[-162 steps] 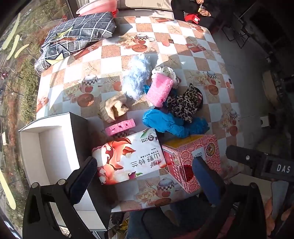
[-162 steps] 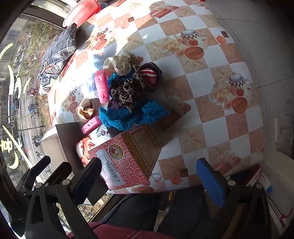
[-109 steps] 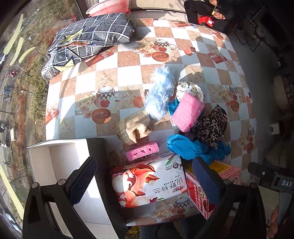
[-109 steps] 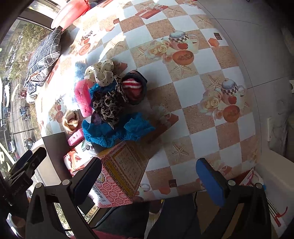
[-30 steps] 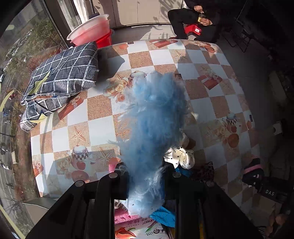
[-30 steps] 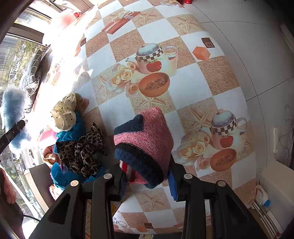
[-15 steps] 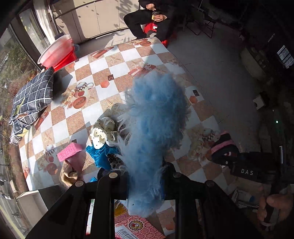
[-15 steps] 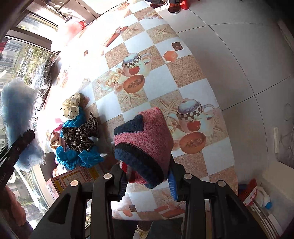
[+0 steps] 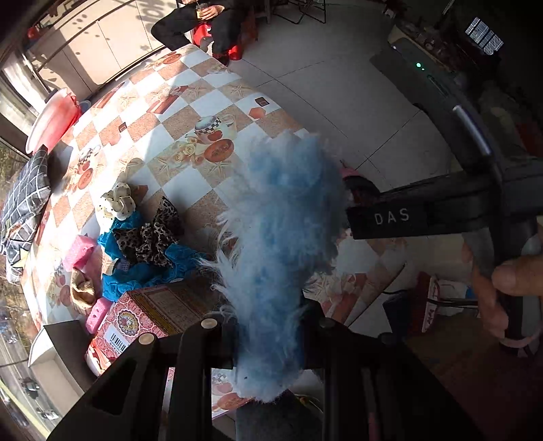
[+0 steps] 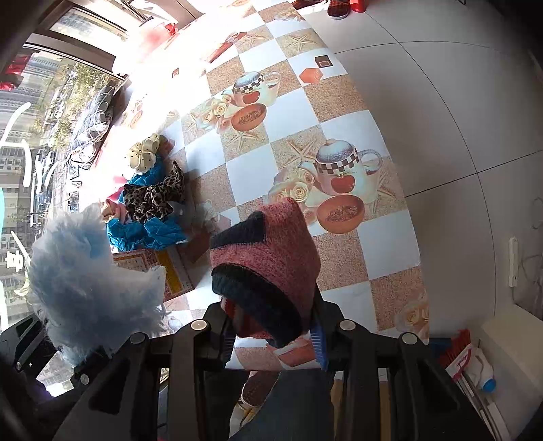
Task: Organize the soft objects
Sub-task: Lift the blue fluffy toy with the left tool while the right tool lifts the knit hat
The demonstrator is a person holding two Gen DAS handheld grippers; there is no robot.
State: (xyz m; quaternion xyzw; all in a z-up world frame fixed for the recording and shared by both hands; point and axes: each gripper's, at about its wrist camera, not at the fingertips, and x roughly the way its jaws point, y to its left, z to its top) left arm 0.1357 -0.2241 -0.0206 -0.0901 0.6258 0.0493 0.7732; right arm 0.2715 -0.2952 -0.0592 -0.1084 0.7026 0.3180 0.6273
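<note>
My left gripper point(image 9: 268, 334) is shut on a fluffy light-blue soft thing point(image 9: 285, 237) and holds it up above the table's near edge; it also shows in the right wrist view point(image 10: 88, 278). My right gripper point(image 10: 273, 330) is shut on a red and navy knit hat point(image 10: 268, 268), held above the table. On the table lie a blue cloth point(image 9: 149, 271), a leopard-print cloth point(image 9: 149, 234), a cream dotted scrunchie point(image 9: 117, 202), pink sponges point(image 9: 79, 249) and a tan knit piece point(image 9: 81, 291).
A red patterned box point(image 9: 152, 315) stands at the table's near edge, with a white box point(image 9: 51, 356) beside it. A checked cushion point(image 9: 20, 210) and a red basin point(image 9: 54, 118) are at the far end. A person sits beyond the table point(image 9: 203, 20).
Both grippers have swung right and pulled back toward the table's near right edge with their loads. The right gripper's body now sits close in front of the left camera.
</note>
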